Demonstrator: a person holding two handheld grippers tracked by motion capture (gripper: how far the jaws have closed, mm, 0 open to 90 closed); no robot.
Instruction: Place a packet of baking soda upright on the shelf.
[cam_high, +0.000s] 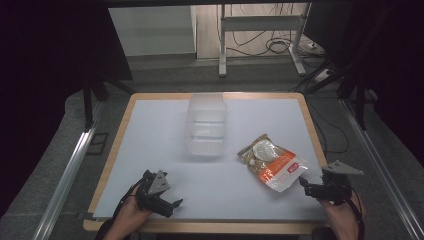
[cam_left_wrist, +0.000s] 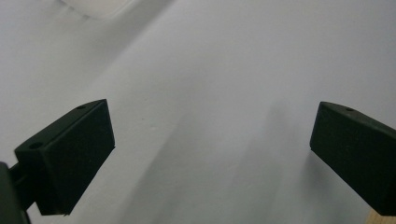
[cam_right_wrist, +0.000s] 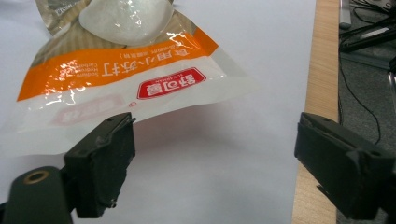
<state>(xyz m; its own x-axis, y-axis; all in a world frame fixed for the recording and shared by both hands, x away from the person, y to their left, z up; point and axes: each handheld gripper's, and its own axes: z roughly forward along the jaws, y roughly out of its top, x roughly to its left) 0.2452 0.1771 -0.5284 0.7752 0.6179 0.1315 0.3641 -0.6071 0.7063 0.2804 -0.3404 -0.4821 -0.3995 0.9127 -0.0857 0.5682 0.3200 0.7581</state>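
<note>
Right gripper (cam_high: 306, 184): held in the person's right hand (cam_high: 345, 220) at the near right corner of the table (cam_high: 150, 120); its jaws stand wide apart with nothing between them, and they point toward the snack packet.
Right gripper, own view (cam_right_wrist: 215, 154): bare white tabletop lies between the two black jaws; the table's wooden edge runs just inside the right-hand jaw.
Snack packet (cam_high: 272, 162): lies flat on the table just ahead of the right gripper, slightly to its left, close to the jaw tips but not touching them; in the right gripper view the packet (cam_right_wrist: 121, 70) has an orange band, a red label and a clear sealed end nearest the jaws.
Left gripper (cam_high: 172, 205): held in the person's left hand (cam_high: 127, 212) at the near left of the table, well apart from the packet; jaws spread wide and empty.
Left gripper, own view (cam_left_wrist: 210, 140): plain white surface between the jaws.
Clear plastic container (cam_high: 206, 125): stands farther out, ahead of and between both grippers, nearer the left one's side of the packet, apart from the packet.
Floor beyond the table: cables (cam_high: 280, 45) and the legs of a metal stand (cam_high: 222, 45).
</note>
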